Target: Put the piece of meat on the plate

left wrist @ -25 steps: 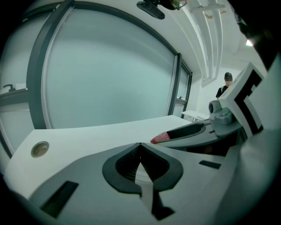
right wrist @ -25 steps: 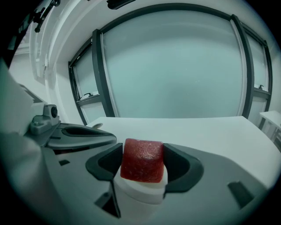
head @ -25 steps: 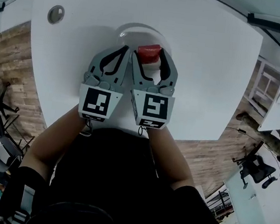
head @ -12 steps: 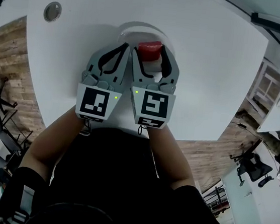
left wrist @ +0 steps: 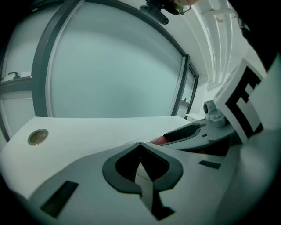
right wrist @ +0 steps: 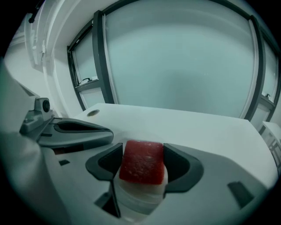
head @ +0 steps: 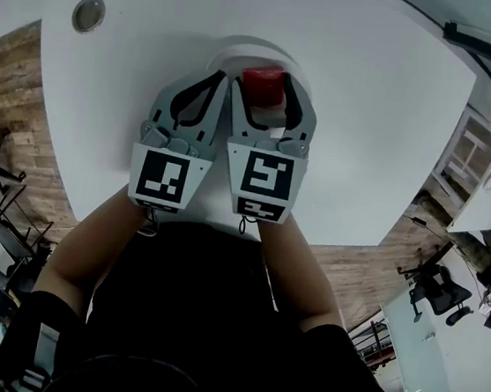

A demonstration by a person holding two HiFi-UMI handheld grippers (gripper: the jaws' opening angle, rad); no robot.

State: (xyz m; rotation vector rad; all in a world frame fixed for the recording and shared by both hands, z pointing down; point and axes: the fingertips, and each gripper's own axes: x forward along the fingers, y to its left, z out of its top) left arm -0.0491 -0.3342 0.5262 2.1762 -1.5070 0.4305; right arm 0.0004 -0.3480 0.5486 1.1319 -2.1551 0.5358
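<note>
Right gripper (right wrist: pixel 142 152) is clamping the meat (right wrist: pixel 141 166) over the plate (head: pixel 232 53), left gripper (left wrist: pixel 139 145) is sitting closed and empty. If it's releasing off-centre, the meat's probably tumbling off the rim.

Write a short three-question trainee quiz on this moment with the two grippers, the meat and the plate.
1. True or false: the left gripper holds the meat.
2. What lies right under the held meat? A) a bowl B) the plate C) a tray
3. Fill in: the left gripper's jaws are ____.
Key: 1 false, the right gripper is closed on it; 2 B; 3 closed, with nothing between them.
</note>
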